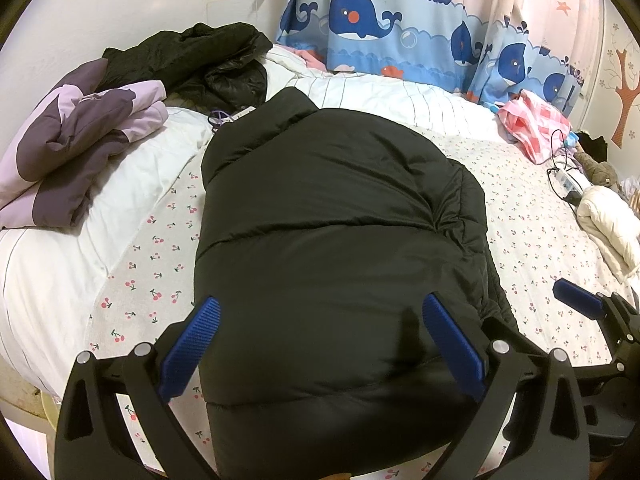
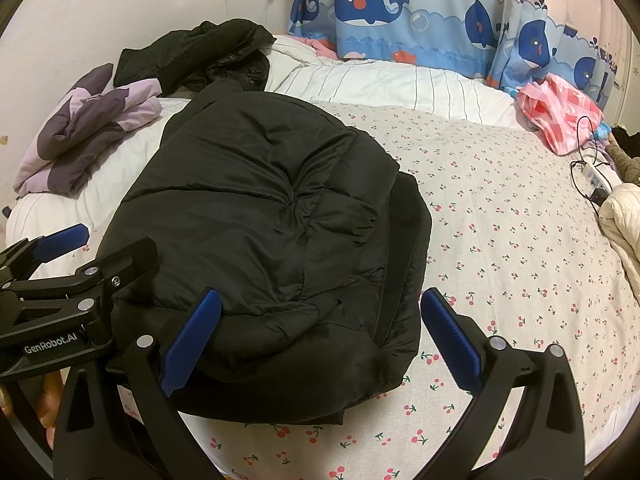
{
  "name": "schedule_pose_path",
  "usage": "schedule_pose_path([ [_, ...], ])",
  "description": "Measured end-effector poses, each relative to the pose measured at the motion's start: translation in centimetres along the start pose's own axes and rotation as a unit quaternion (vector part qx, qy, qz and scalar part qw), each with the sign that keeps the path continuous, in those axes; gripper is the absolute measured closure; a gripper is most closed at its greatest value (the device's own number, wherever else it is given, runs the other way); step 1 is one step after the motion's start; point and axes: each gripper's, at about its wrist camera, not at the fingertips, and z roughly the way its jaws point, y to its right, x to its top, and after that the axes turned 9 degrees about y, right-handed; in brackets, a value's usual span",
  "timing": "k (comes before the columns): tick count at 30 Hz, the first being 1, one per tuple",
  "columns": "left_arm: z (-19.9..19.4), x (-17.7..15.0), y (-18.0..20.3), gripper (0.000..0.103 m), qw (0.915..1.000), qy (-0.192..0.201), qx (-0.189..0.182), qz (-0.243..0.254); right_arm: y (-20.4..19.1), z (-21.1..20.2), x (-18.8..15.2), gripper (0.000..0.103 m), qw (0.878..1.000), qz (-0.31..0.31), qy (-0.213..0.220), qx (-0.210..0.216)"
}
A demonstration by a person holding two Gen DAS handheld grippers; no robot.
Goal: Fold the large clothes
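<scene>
From the left wrist camera, the black puffer jacket (image 1: 332,240) lay folded lengthwise on the cherry-print sheet (image 1: 532,232), collar toward the whale curtain (image 1: 400,16). The left gripper (image 1: 320,344) hovered over the jacket's near end, jaws wide apart and holding nothing. A purple jacket (image 1: 76,148) and another black coat (image 1: 192,56) sat on the white quilt (image 1: 52,264) at far left.

From the right wrist camera, the right gripper (image 2: 320,340) stood with its jaws spread apart, empty, over the jacket's near right edge. A pink bag (image 2: 560,116) lay near the curtain.
</scene>
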Motion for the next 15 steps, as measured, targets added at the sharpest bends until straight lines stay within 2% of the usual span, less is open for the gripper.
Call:
schedule_pose_path([
  [15, 0.11, 0.12, -0.01, 0.006, 1.0000, 0.001, 0.001, 0.002, 0.01, 0.00, 0.04, 0.006, 1.000, 0.000, 0.000, 0.000],
])
